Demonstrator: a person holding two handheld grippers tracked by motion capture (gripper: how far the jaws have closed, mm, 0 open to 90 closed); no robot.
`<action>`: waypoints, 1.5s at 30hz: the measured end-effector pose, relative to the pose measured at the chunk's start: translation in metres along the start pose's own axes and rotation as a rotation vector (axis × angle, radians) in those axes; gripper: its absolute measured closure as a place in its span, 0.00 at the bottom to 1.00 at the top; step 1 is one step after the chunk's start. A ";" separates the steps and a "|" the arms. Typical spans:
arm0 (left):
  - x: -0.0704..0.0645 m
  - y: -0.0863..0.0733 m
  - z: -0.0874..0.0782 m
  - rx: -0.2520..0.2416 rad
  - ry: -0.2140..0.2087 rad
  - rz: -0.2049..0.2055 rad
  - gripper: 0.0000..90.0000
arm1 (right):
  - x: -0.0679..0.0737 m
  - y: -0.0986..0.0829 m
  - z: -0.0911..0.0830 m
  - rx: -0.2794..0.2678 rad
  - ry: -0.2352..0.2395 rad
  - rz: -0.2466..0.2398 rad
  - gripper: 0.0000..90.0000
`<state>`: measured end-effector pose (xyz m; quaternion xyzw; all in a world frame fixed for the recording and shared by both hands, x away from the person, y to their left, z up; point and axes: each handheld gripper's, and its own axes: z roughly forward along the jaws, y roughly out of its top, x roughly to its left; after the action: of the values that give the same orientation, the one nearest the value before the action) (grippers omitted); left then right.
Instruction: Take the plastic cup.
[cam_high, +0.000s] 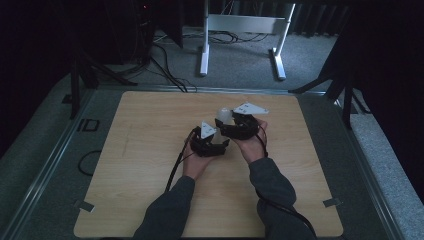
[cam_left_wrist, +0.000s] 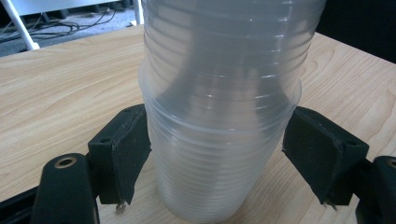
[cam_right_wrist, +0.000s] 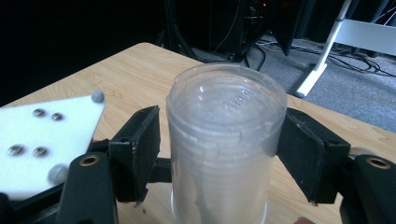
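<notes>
While both of my grippers meet near the middle of the wooden table (cam_high: 150, 150), a stack of clear plastic cups (cam_left_wrist: 219, 116) stands between them. My left gripper (cam_high: 212, 145) pinches its lower part, jaws touching both sides. My right gripper (cam_high: 240, 125) clamps the upper part, just right of my left.

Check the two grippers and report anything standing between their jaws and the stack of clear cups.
Nothing visible does. In the left gripper view the stack of clear plastic cups sits directly between the left gripper jaws, both pads at its sides. In the right gripper view the right gripper flanks the upper cups the same way.
</notes>
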<state>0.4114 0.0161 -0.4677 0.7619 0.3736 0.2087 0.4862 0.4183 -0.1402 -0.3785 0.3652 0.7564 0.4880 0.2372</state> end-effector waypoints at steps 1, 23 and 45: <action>0.000 0.000 0.000 0.000 0.000 0.001 0.26 | 0.000 0.001 0.001 0.001 0.001 0.005 0.35; -0.001 -0.001 0.000 0.000 0.008 0.013 0.27 | -0.001 0.012 -0.004 -0.031 -0.004 0.013 0.43; -0.001 -0.003 -0.002 -0.006 0.006 0.010 0.28 | -0.001 0.023 -0.012 -0.055 0.000 0.015 0.43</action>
<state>0.4081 0.0173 -0.4690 0.7618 0.3705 0.2145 0.4861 0.4179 -0.1416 -0.3525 0.3642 0.7399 0.5106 0.2434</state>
